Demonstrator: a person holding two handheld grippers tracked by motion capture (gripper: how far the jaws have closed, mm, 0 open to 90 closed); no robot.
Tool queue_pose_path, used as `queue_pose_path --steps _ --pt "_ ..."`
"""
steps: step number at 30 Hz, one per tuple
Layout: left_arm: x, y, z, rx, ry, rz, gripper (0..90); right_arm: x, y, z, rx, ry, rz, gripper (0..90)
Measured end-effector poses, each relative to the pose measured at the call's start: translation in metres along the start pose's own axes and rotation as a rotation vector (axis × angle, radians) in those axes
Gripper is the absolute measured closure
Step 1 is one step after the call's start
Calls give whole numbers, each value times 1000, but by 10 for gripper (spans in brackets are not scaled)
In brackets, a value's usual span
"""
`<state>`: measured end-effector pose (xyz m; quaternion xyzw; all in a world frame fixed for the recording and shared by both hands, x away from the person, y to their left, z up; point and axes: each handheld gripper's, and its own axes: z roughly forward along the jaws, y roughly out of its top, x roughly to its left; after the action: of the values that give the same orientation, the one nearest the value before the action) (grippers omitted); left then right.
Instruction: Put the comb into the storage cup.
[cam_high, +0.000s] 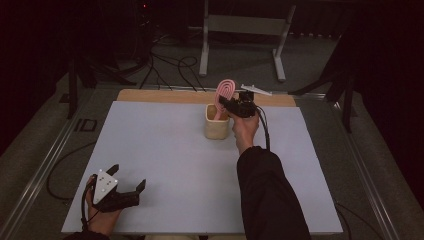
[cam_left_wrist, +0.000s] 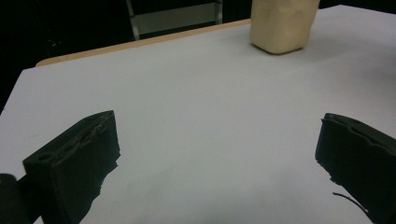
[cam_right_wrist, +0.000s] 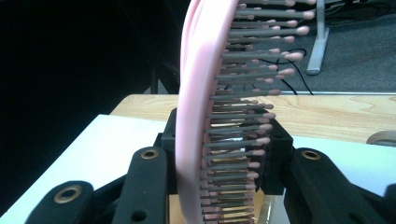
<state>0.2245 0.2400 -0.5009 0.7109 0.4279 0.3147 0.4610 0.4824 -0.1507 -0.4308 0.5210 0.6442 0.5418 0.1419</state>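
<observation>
Fingers (cam_right_wrist: 144, 182) of the right gripper (cam_high: 231, 104) clamp a pink oval plastic hairbrush (cam_right_wrist: 205, 116) standing upright, head up, handle down in the cream cup (cam_high: 217, 125); left gripper (cam_high: 128, 184) gapes empty near the tabletop (cam_high: 165, 150) edge.

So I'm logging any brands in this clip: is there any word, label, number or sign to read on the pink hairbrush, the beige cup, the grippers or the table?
None to read. The pink hairbrush, the beige cup, the white table and both grippers, left and right, show no print. A small red light glows in the dark background, too small to read as a sign.
</observation>
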Motion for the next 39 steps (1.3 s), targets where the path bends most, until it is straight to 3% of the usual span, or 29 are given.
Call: queue_pose_path --steps 5,13,19,25,35,38,39 --pt "0 0 0 1 -1 3 4 -3 0 0 6 -6 -1 624" --pt "0 0 0 -1 0 1 4 -8 -3 2 30 -28 -2 500" --pt "0 0 0 0 0 1 4 -10 -3 1 40 -17 -9 428" --pt "0 0 0 1 1 2 4 -13 -1 -2 56 -19 0 295" --pt "1 -2 -1 7 5 3 4 -11 4 -8 82 -60 -67 140" --pt "1 -2 -1 6 6 2 4 -11 4 -9 90 -68 -78 137" --pt "0 -2 -1 5 5 4 4 -11 5 -10 111 -82 -107 109"
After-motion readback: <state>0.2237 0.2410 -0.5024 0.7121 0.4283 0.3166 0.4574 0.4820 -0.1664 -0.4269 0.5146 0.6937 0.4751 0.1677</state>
